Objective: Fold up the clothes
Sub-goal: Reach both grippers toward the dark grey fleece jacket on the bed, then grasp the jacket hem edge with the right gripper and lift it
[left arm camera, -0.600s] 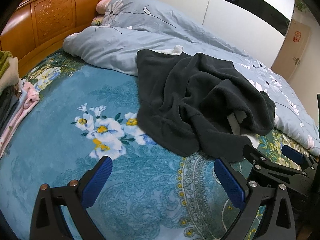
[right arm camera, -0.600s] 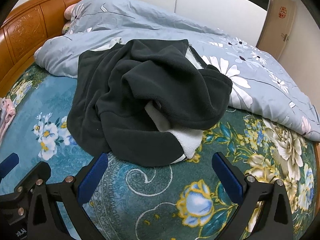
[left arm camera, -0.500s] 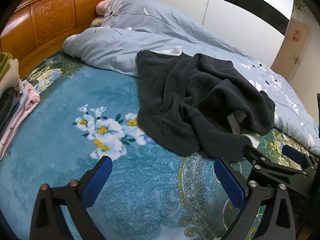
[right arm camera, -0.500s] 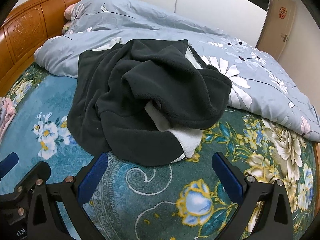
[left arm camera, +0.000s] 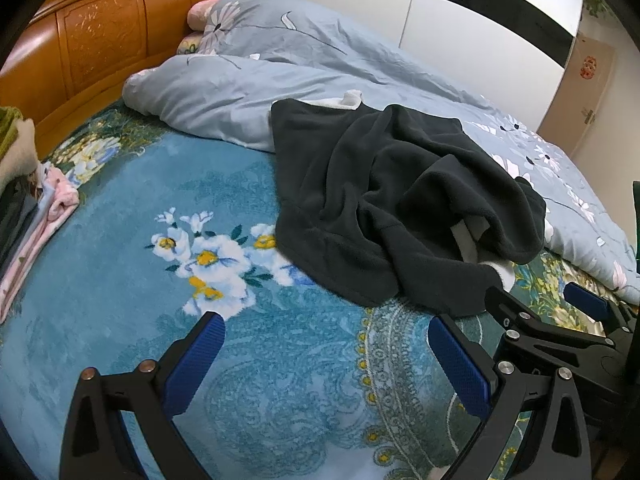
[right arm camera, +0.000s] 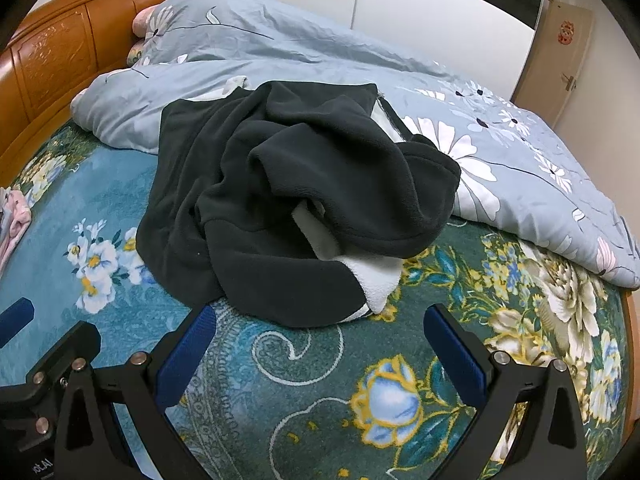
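A home bedroom: wooden headboard [left arm camera: 100,40], floral duvet [right arm camera: 460,128], wardrobe [left arm camera: 480,32].

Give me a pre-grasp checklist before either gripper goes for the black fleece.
1. Left gripper open and holding nothing: ok.
2. Right gripper open and holding nothing: ok.
3. Black fleece spread flat for folding: not ok, it lies crumpled with the white lining turned out.
4. Near hem reachable: ok, it lies on the floral blanket just ahead of the right gripper.
5. Fleece free of the grey duvet: not ok, its far part rests on the duvet.
6. Sleeves and collar located: cannot tell, they are buried in the folds.
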A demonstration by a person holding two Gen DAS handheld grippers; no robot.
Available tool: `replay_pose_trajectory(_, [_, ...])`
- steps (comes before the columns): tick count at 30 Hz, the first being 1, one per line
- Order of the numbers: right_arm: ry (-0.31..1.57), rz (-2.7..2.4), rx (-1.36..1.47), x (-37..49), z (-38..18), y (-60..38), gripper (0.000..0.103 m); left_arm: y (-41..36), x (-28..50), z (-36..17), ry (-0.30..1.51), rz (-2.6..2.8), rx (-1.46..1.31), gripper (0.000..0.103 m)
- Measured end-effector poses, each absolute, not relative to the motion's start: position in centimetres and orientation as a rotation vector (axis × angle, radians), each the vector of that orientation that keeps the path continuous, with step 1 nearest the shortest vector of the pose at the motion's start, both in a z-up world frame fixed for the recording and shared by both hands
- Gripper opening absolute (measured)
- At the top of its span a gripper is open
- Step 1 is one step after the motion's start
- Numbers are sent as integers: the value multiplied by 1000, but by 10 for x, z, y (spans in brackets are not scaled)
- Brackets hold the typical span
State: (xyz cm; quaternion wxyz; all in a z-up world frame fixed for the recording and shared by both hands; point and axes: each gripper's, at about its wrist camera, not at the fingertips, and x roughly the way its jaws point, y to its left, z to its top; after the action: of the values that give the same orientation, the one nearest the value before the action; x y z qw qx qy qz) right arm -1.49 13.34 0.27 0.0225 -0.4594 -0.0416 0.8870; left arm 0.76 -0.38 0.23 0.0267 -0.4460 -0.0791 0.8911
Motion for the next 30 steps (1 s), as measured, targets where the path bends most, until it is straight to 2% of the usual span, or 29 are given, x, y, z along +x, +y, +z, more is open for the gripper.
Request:
replay_pose_trajectory(5, [-119, 2752, -1493, -22, -9, 135, 103, -29, 30, -16, -376, 2750, -1362, 103])
replay_pose_trajectory(10, [-285, 2715, -1542, -44, -20, 130, 103, -62, 50, -28, -449, 2829, -1328, 103])
replay_pose_trajectory(12, [-388, 2690, -1616, -54, -24, 122, 96, -82, 50, -31, -581, 2843, -1278, 103])
replay_pose_trajectory(14, [-487, 2684, -1672, -61, -32, 106, 77, -96, 52, -31, -680, 2847, -1261, 103])
replay_pose_trajectory(16, [-586, 2680, -1724, -67, -41, 88, 68, -110, 55, -30, -747, 2865, -1254, 103])
replay_pose_trajectory(21, [-928, 2620, -1722, -75, -77, 52, 67, -139, 62, -26, -897, 2899, -1233, 103])
replay_pose_trajectory(22, [-1007, 2587, -1711, -77, -85, 47, 63, -142, 63, -25, -910, 2900, -1229, 103])
replay_pose_trajectory(25, [-1182, 2511, -1672, -79, -91, 44, 39, -149, 61, -30, -950, 2870, -1253, 103])
replay_pose_trajectory(26, [-1218, 2502, -1662, -78, -88, 44, 24, -152, 60, -32, -968, 2859, -1265, 103])
replay_pose_trajectory(27, [-1254, 2493, -1651, -77, -86, 45, 19, -155, 59, -34, -986, 2847, -1278, 103])
replay_pose_trajectory(30, [-1291, 2475, -1567, -74, -69, 56, 14, -164, 58, -40, -1044, 2815, -1308, 103])
